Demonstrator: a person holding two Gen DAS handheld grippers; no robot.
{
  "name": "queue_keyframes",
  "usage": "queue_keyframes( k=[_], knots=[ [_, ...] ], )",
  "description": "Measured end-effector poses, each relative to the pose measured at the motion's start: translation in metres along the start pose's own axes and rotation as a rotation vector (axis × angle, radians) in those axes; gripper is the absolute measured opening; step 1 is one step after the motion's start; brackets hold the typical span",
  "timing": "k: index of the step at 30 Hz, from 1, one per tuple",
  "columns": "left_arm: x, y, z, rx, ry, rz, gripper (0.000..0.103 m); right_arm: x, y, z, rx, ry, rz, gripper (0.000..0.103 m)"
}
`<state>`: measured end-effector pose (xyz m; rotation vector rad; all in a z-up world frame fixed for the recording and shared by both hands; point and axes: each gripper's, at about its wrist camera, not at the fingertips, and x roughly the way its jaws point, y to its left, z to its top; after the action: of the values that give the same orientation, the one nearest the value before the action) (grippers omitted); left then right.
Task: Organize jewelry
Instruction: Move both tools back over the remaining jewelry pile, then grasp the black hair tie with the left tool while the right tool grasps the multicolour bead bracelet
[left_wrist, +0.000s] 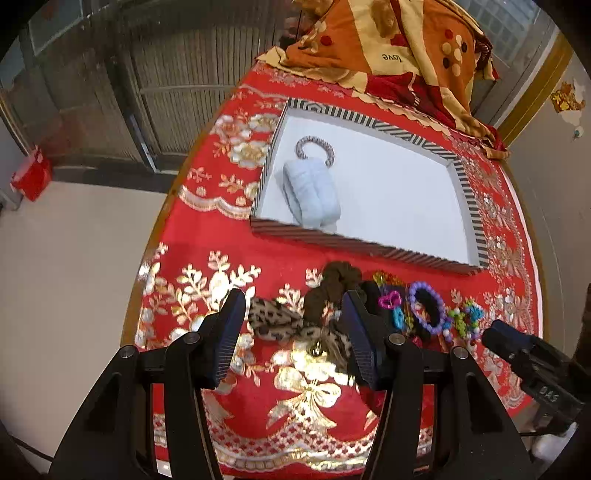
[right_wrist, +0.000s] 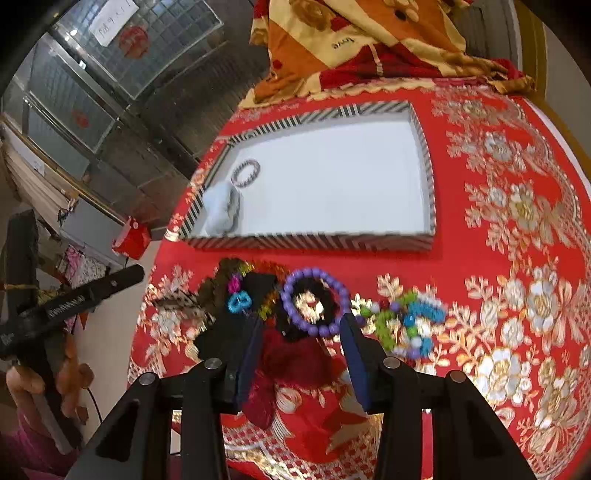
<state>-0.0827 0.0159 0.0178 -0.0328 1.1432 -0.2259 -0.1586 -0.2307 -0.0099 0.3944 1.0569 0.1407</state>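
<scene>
While both tongs (left_wrist: 291, 332) (right_wrist: 301, 354) gaped empty, needed to straddle 1 scrunchie (left_wrist: 280, 321) squarely, clear of beads (left_wrist: 426, 308).

A red-and-gold floral cloth (left_wrist: 229, 369) covered the round tabletop. A crumpled orange blanket (left_wrist: 388, 44) lay at its far edge. Below lay a pale floor (left_wrist: 74, 258) with a red box (left_wrist: 31, 179), beside a dark slatted wall (left_wrist: 166, 74) and glass-block panes (right_wrist: 122, 48).

left wrist: near, looks down-forward | right wrist: same | shared: tray (left_wrist: 369, 122)
</scene>
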Motion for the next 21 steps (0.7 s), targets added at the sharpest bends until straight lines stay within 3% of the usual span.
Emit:
queue_keyframes(
  k=[10,15,21],
  knots=[
    [0.009,-0.003,-0.022,0.015,0.076,-0.058,0.054,0.011,0.007,-0.012,-0.039,0.03,0.017,0.041],
    [0.014,-0.019,-0.028,0.048,0.099,-0.13,0.055,0.017,0.01,-0.009,-0.046,0.05,0.018,0.042],
    [0.026,-0.035,-0.032,0.088,0.148,-0.155,0.056,0.025,0.018,-0.001,-0.075,0.065,0.032,0.042]
  ],
)
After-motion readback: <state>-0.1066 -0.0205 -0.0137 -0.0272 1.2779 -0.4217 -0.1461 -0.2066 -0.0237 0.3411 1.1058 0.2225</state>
